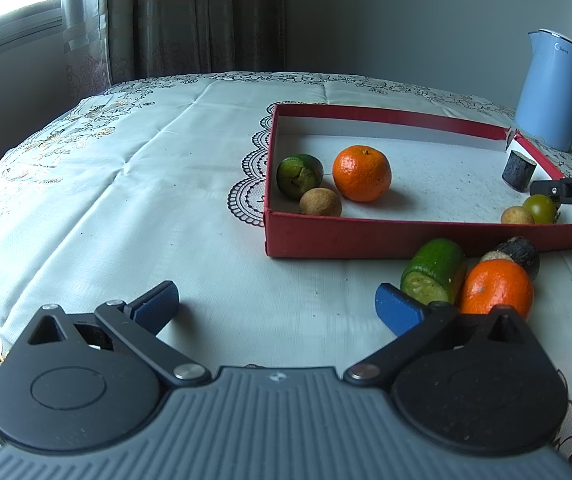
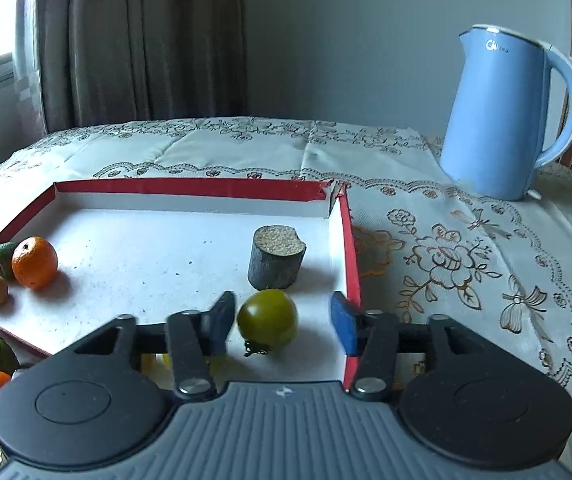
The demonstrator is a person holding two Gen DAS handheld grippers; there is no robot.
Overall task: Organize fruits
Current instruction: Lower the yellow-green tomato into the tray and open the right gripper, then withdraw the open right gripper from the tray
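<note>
Sorting fruits into a red box (image 1: 406, 236) on a cloth-covered worktop (image 1: 165, 200).
Left wrist view: left tool (image 1: 277, 304) spread wide and empty above the cloth; a cucumber piece (image 1: 434, 272) and an orange (image 1: 496, 288) lie outside the box, beside its front wall. Right wrist view: right tool (image 2: 283, 322) open, its fingers either side of a green tomato (image 2: 267, 318) in the box's near right corner; blue kettle (image 2: 502, 120) beyond.
</note>
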